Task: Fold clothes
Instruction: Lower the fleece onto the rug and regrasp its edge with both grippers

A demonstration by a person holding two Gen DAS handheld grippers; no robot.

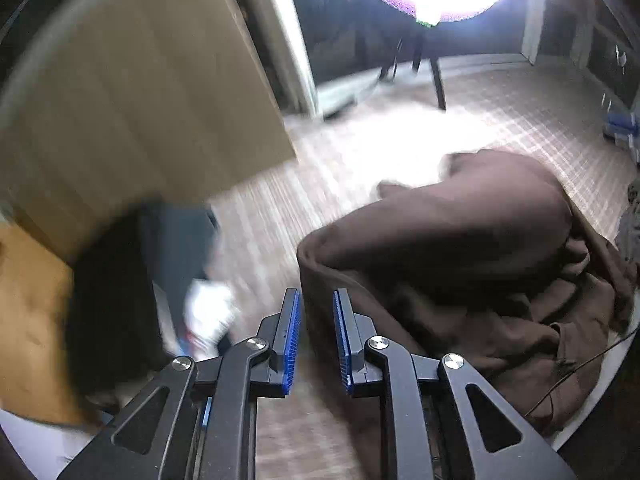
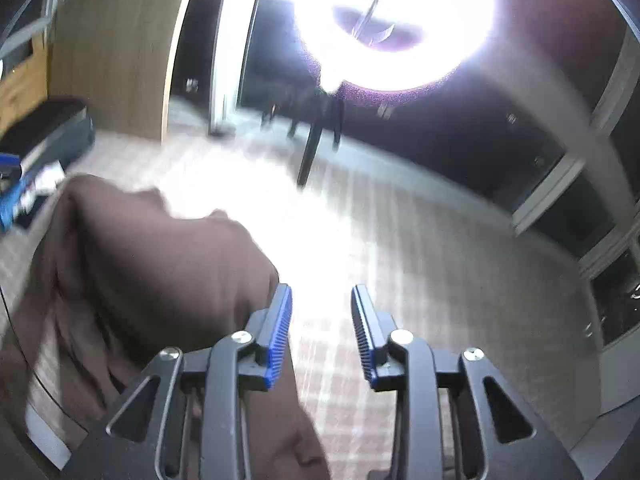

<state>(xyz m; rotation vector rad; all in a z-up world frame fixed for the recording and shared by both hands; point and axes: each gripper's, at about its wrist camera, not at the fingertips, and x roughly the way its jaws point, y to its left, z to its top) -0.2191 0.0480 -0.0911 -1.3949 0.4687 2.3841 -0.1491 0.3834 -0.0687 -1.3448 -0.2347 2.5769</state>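
A brown garment [image 1: 460, 256] lies bunched in a heap on a plaid-patterned surface [image 1: 328, 168], filling the right half of the left wrist view. My left gripper [image 1: 316, 300] is open; its blue pads stand apart just at the heap's left edge, with nothing between them. In the right wrist view the same brown garment [image 2: 160, 264] spreads over the left and passes under the left finger [image 2: 278, 320]. My right gripper [image 2: 322, 296] is open above the bare plaid surface [image 2: 440, 264], with no cloth in its gap. Both views are blurred.
A tan wooden panel [image 1: 140, 92] rises at the left, with dark clothing [image 1: 120, 280] and something white [image 1: 210, 312] below it. A bright round lamp [image 2: 400, 24] glares at the top. Dark chair legs [image 1: 438, 84] stand far back. A dark case [image 2: 52, 128] lies at far left.
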